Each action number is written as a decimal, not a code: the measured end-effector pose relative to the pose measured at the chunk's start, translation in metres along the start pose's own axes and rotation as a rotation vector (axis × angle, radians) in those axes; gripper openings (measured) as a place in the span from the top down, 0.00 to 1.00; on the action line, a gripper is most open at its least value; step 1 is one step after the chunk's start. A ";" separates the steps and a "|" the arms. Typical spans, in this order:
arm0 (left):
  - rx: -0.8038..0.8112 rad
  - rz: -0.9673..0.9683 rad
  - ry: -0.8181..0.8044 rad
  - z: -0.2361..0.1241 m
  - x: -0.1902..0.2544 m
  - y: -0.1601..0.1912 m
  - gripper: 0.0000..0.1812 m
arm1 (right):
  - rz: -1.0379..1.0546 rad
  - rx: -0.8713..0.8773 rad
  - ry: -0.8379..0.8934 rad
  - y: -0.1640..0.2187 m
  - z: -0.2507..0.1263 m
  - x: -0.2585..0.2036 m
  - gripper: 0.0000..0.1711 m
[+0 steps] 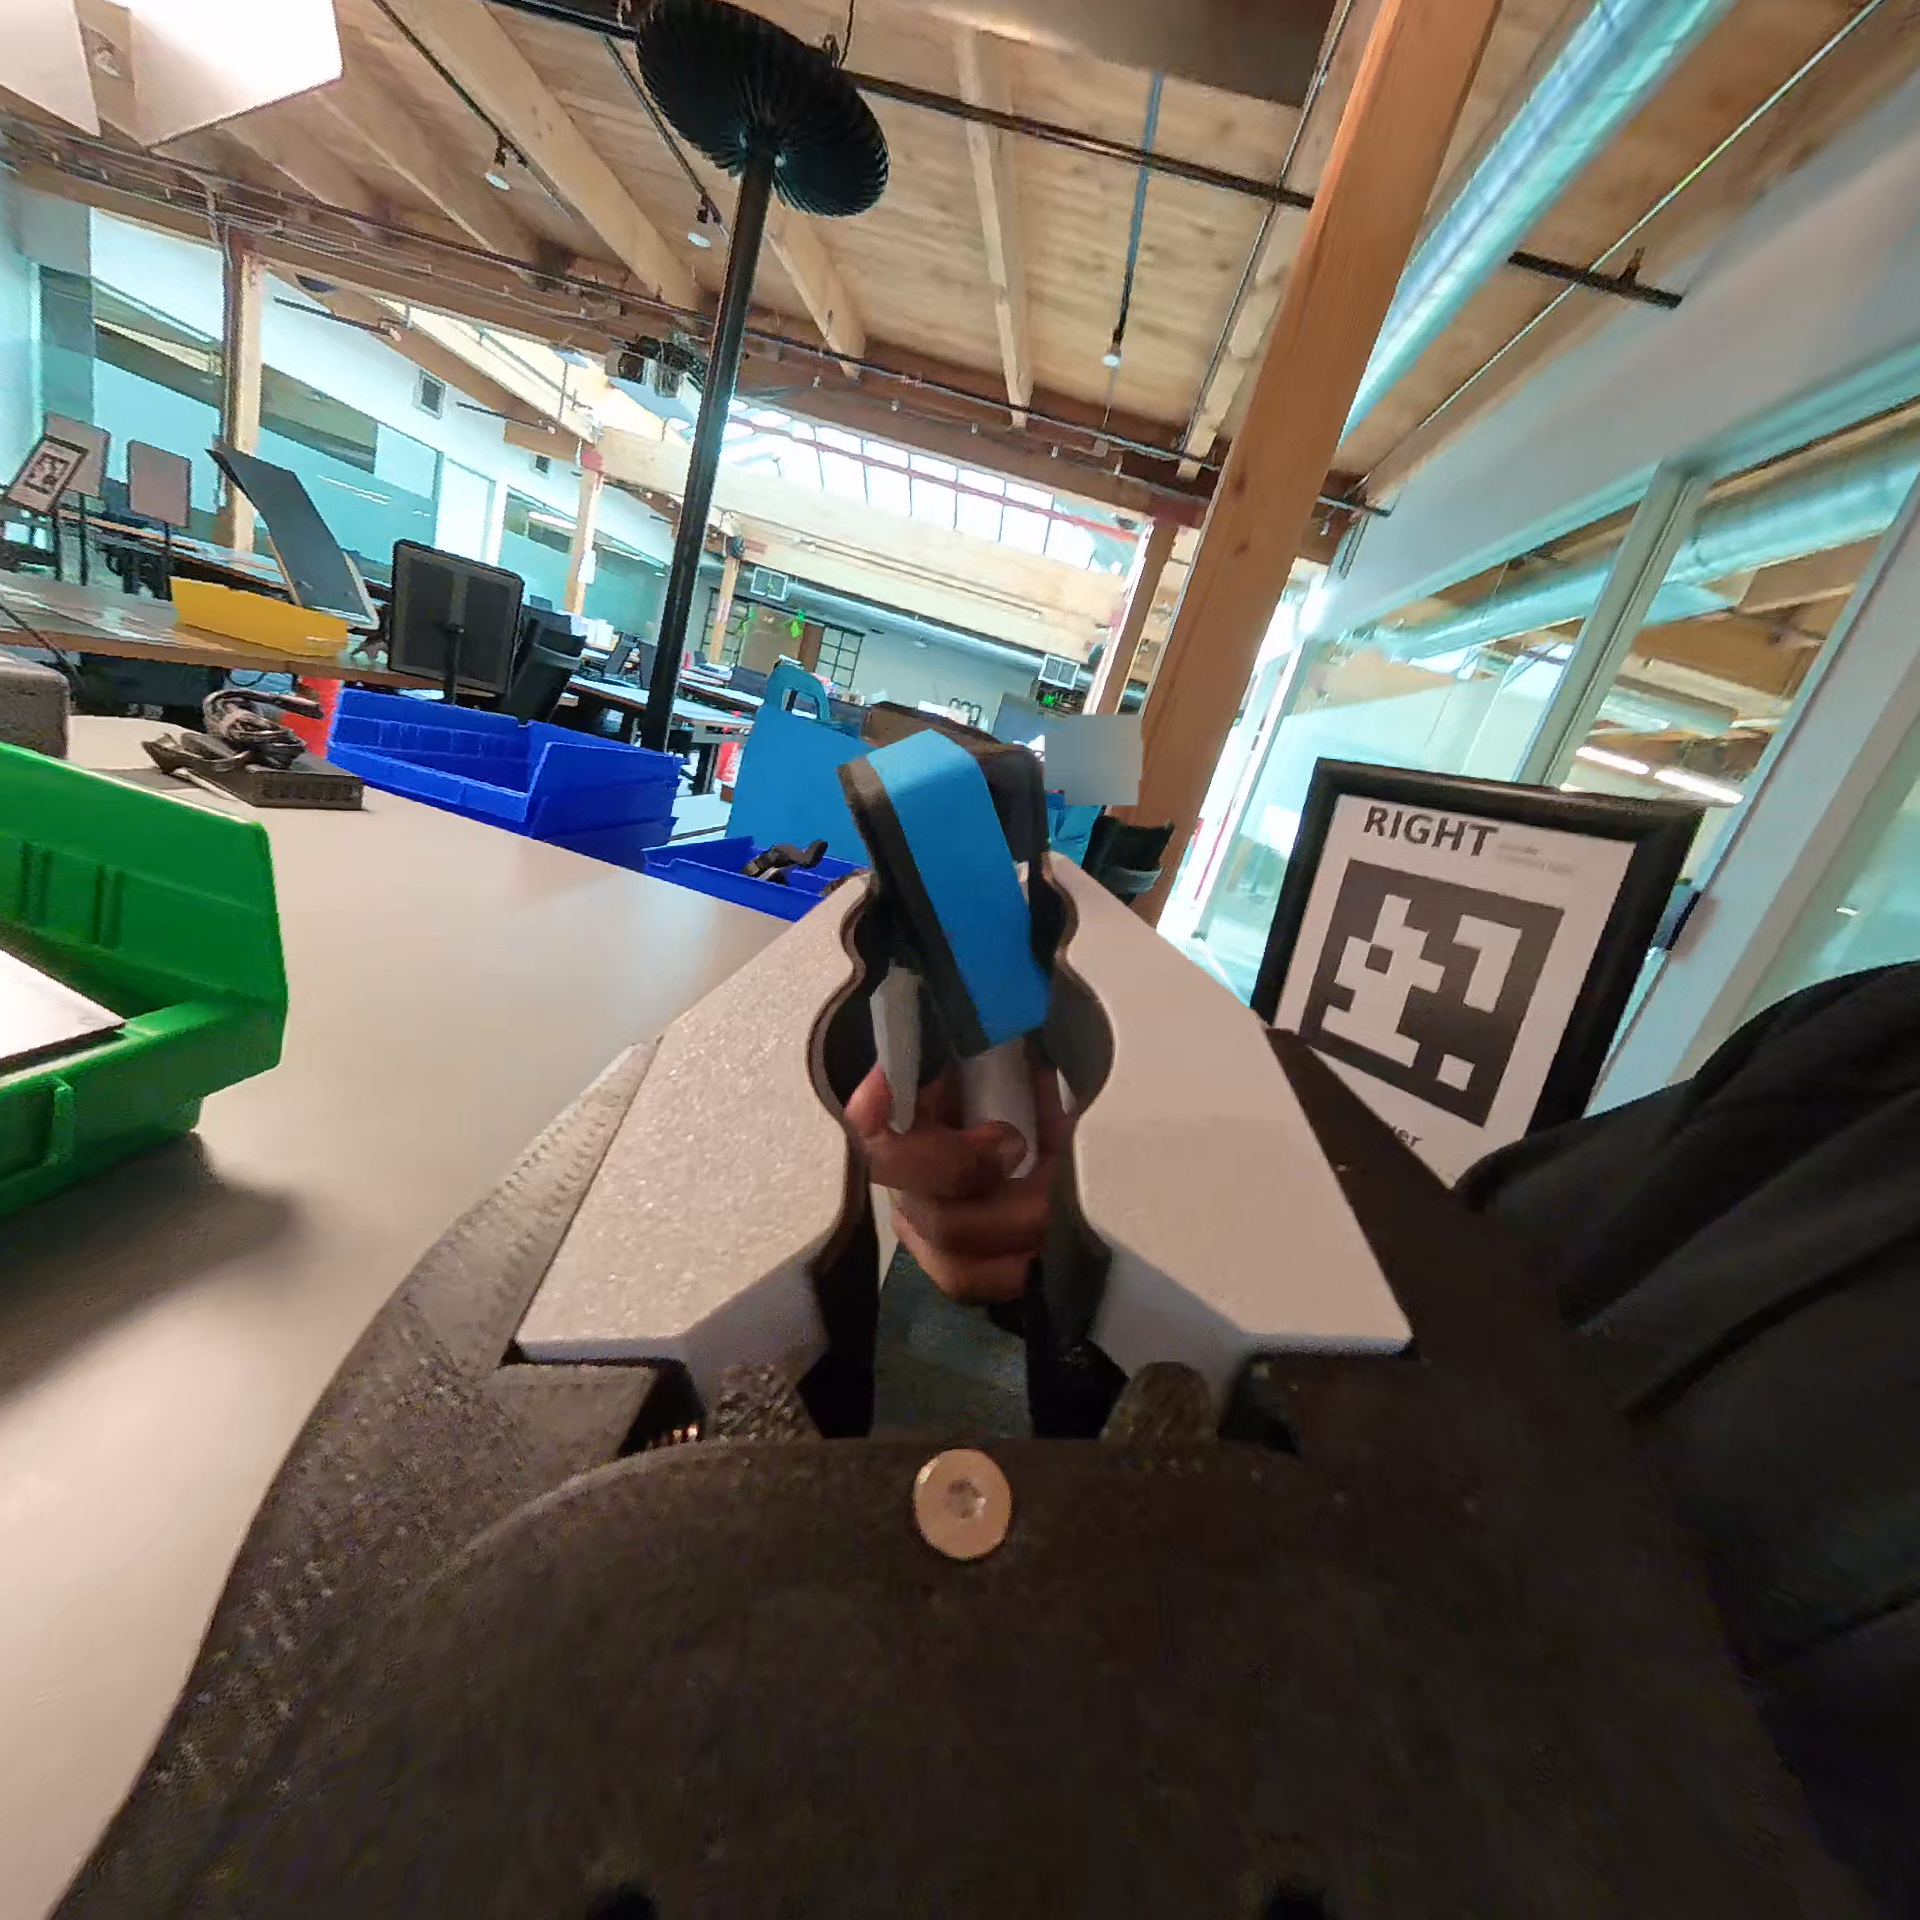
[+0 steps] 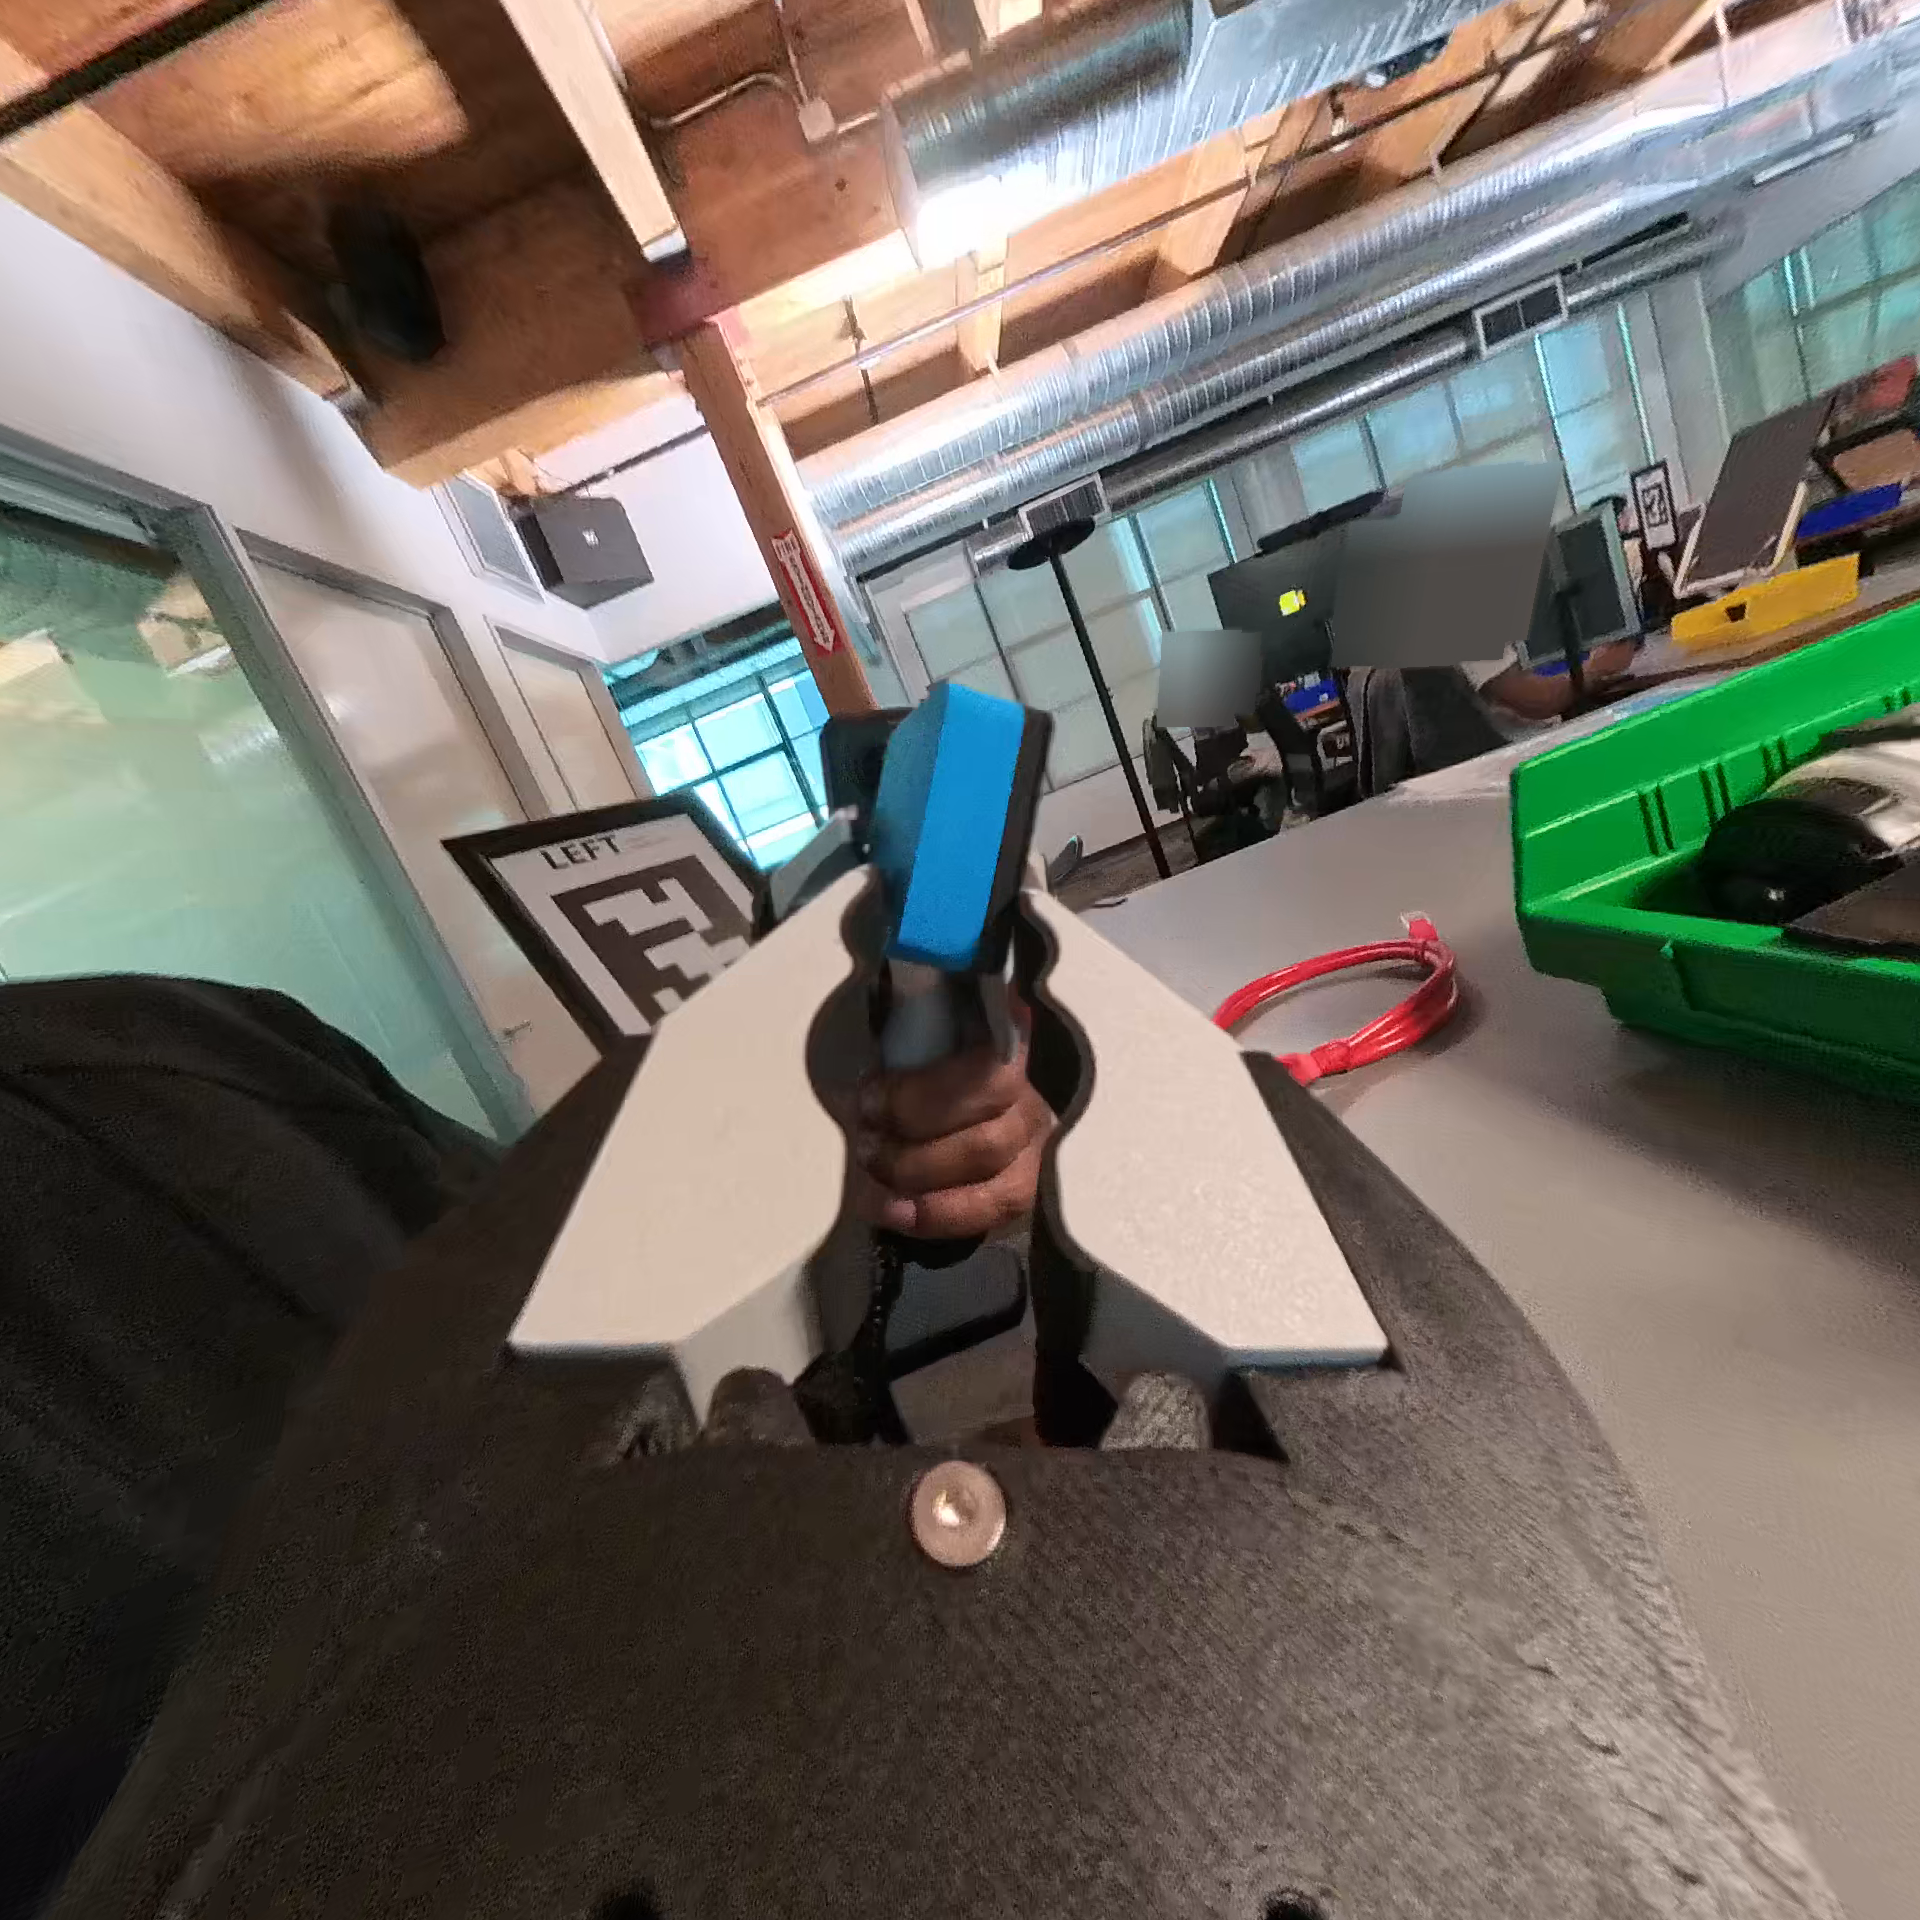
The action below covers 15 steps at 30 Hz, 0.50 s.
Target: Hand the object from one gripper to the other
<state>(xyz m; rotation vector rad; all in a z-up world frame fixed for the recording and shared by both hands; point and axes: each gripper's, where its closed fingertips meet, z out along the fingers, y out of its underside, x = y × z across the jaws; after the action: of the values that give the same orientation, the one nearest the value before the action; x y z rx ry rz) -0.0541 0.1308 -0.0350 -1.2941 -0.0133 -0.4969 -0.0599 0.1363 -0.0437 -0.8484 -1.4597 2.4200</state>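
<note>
Closest in the left wrist view, the left gripper has its two pale fingers drawn in around the object, a blue foam block with a black backing that stands nearly upright and pokes up past the fingertips. The right wrist view shows the same from the far side: the right gripper is clenched on the object too, so both seem to grasp it at once, held in the air beside the counter, though how firmly each pinches is hard to judge behind the foam. Just beyond the block in each view sits the opposite gripper's pale finger ends and the hand wrapped round its handle. A dark sleeve fills the lower right edge of the left view. Farther out, a red cable lies coiled on the counter near a green bin. A framed black-and-white marker sign stands upright behind, and blue bins sit stacked at the counter's far edge.
</note>
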 end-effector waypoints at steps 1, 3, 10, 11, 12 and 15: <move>-0.002 0.004 -0.010 0.000 -0.001 0.000 0.85 | -0.036 0.006 0.016 0.000 0.000 0.001 0.86; -0.009 -0.011 -0.057 -0.001 -0.009 0.000 0.86 | -0.116 0.017 0.059 -0.003 -0.001 0.004 0.87; -0.097 0.018 -0.135 -0.016 -0.020 -0.006 0.70 | -0.208 -0.131 0.092 0.008 -0.009 0.009 0.87; -0.140 0.038 -0.136 -0.018 -0.019 -0.003 0.70 | -0.225 -0.173 0.104 0.013 -0.010 0.011 0.87; -0.188 0.058 -0.139 -0.020 -0.018 0.001 0.70 | -0.246 -0.208 0.109 0.017 -0.011 0.011 0.87; -0.317 0.090 -0.159 -0.025 -0.020 0.017 0.72 | -0.310 -0.311 0.105 0.030 -0.013 0.009 0.86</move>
<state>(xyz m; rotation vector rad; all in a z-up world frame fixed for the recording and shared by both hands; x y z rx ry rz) -0.0719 0.1181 -0.0635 -1.6355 -0.0088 -0.3253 -0.0568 0.1353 -0.0770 -0.7288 -1.8024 1.9296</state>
